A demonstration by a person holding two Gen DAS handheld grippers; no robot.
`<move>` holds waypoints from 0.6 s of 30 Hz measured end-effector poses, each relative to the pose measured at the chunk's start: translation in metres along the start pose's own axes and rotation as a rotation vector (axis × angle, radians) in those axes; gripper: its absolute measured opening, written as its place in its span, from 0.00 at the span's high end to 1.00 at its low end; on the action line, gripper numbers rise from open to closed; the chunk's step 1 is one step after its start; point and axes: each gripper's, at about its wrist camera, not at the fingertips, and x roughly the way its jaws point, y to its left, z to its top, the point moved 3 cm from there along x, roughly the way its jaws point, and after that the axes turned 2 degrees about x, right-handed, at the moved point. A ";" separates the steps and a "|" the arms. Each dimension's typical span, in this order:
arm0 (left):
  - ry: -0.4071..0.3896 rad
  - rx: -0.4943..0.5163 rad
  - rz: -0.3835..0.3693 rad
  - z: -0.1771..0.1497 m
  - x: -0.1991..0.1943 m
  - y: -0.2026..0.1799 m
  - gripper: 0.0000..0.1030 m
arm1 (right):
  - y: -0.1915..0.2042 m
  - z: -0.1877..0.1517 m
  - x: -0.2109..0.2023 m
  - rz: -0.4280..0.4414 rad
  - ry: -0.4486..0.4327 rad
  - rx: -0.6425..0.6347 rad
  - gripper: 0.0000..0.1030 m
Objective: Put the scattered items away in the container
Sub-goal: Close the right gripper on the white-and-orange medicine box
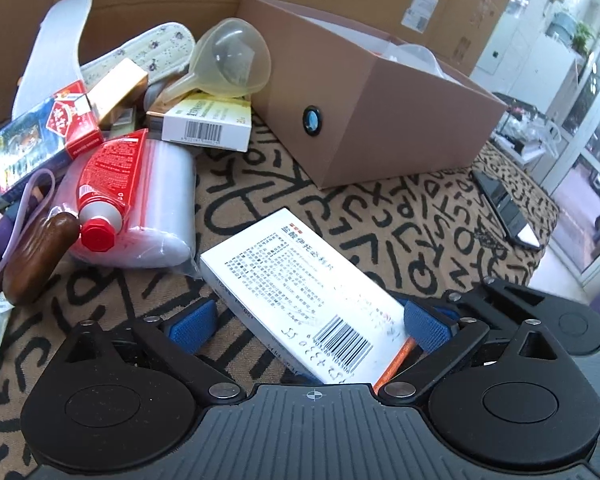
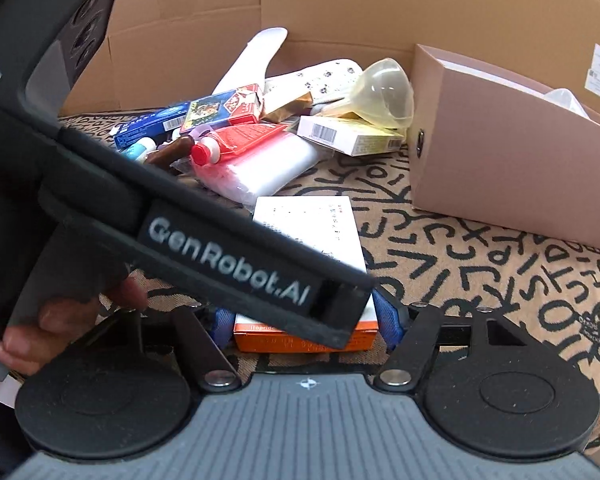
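Left wrist view: the white rectangular cardboard medicine box with black print and a barcode (image 1: 300, 296) lies lengthwise between the blue ribbed fingers (image 1: 426, 328) of the left gripper (image 1: 308, 326). The pads sit close on both long sides; whether they are clenched on it I cannot tell.
Right wrist view: the right gripper (image 2: 306, 320) flanks the same box's orange end. The left tool's black body hides part of it, so its grip cannot be told either.
Container: the brown open-topped cardboard box (image 1: 380, 120) stands ahead and to the right on the tan letter-patterned cloth of the bench (image 1: 380, 240), apart from the medicine box.
Doing it well: press the flat long sides squarely, lift clear of the rim, and release low inside.
Handling: thin card is likely light and crushable, so moderate pressure should be enough.
Clutter: a red plastic tube (image 1: 108, 176) and a translucent funnel (image 1: 232, 60) are left of the route.
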 end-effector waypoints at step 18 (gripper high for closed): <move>0.008 -0.015 -0.017 0.009 0.005 -0.008 0.34 | -0.009 0.001 0.006 -0.025 -0.021 0.058 0.30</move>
